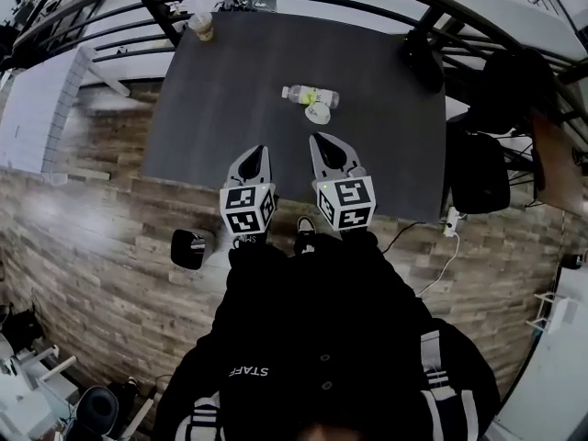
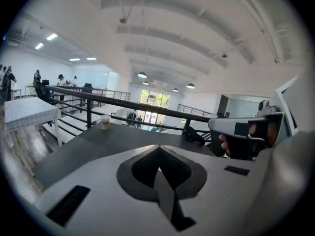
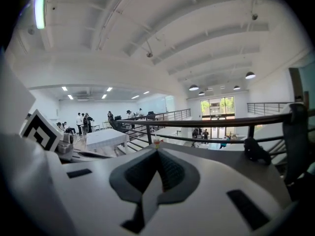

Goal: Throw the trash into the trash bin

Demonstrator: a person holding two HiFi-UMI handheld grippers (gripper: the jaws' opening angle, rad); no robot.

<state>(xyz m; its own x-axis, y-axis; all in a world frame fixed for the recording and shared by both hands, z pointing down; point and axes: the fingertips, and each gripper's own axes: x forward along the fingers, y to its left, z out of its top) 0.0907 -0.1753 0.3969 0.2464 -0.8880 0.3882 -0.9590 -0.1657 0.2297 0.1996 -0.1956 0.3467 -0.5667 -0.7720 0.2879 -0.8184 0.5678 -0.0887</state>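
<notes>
While parallel, left claw (image 1: 259, 151), right claw (image 1: 319, 139), shut

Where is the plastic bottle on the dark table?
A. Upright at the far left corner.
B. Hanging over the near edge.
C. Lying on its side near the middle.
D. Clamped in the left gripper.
C: the head view shows the bottle lying on its side near the middle of the table.
</notes>
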